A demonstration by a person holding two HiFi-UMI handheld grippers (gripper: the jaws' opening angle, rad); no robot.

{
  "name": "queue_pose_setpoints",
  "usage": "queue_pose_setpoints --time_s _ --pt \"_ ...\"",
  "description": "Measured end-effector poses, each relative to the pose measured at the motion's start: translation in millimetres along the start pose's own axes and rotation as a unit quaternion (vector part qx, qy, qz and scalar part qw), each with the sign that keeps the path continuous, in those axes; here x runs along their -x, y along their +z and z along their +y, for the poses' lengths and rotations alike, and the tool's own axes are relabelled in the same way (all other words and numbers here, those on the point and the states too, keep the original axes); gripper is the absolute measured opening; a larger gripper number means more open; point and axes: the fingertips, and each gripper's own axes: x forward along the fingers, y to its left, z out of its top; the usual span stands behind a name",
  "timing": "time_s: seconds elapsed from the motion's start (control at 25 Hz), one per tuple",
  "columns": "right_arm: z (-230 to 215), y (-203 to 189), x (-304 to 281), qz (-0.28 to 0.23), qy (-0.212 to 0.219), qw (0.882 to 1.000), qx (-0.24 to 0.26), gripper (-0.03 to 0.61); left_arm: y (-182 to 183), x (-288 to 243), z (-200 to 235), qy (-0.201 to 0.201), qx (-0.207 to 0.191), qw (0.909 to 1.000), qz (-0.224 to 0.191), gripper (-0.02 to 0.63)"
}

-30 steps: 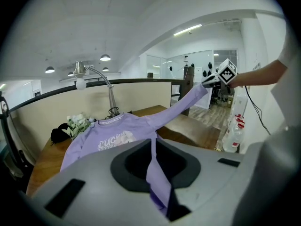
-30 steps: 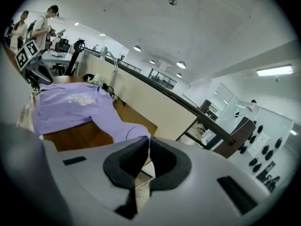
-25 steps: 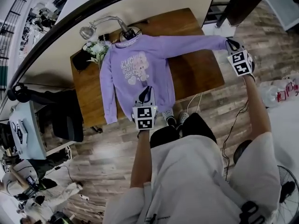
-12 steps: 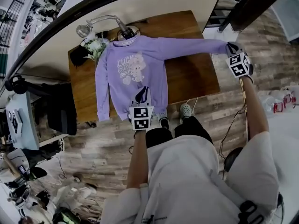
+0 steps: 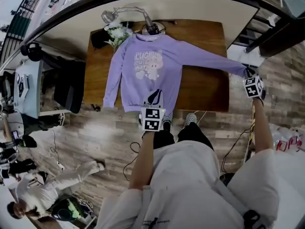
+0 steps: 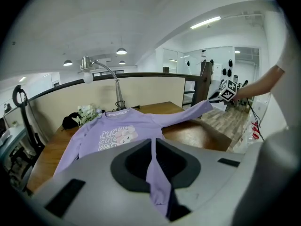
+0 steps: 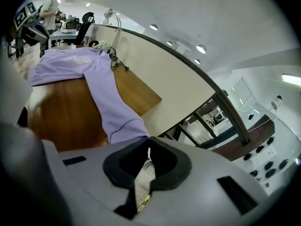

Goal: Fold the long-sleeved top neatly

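A purple long-sleeved top (image 5: 145,70) with a cartoon print lies face up on the wooden table (image 5: 202,87). Its collar points to the far edge. My left gripper (image 5: 153,99) is shut on the hem at the near edge, and purple cloth (image 6: 155,178) runs between its jaws. My right gripper (image 5: 248,73) is shut on the cuff of the right sleeve (image 5: 209,61), just off the table's right end. The sleeve (image 7: 106,95) is stretched out slanting from the shoulder, and its cuff (image 7: 129,131) disappears into the jaws. The other sleeve (image 5: 109,82) hangs along the left side.
A desk lamp (image 5: 125,14), white flowers (image 5: 117,32) and a black object (image 5: 97,36) stand at the table's far left. A curved partition wall (image 5: 190,8) rises behind. An office chair (image 5: 66,87) is left of the table. Another person (image 5: 52,185) is on the floor at lower left.
My right gripper has come down and nearer with the cuff, so the sleeve now slants toward the table's right end. The left gripper has shifted slightly while holding the hem.
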Motion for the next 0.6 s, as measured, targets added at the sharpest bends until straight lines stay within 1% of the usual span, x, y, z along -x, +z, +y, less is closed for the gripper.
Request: queue_pose_setpoints --time_s 0.12,0.28,0.48,0.6 --pt "1 -15 -12 0.023 0.015 1.000 -0.012 0.028 4 1 2 0.017 0.005 0.9998 0.000 0.040" --pt "16 -36 -13 0.045 0.033 0.998 -0.023 0.035 -1 17 10 0.039 0.010 0.9992 -0.001 0.040" --pt "23 -42 -29 0.067 0.068 0.995 -0.013 0.051 -7 27 22 0.067 0.027 0.9974 -0.003 0.040" --pt "17 -56 -26 0.085 0.065 0.994 -0.013 0.054 -15 35 26 0.078 0.035 0.9964 -0.002 0.040"
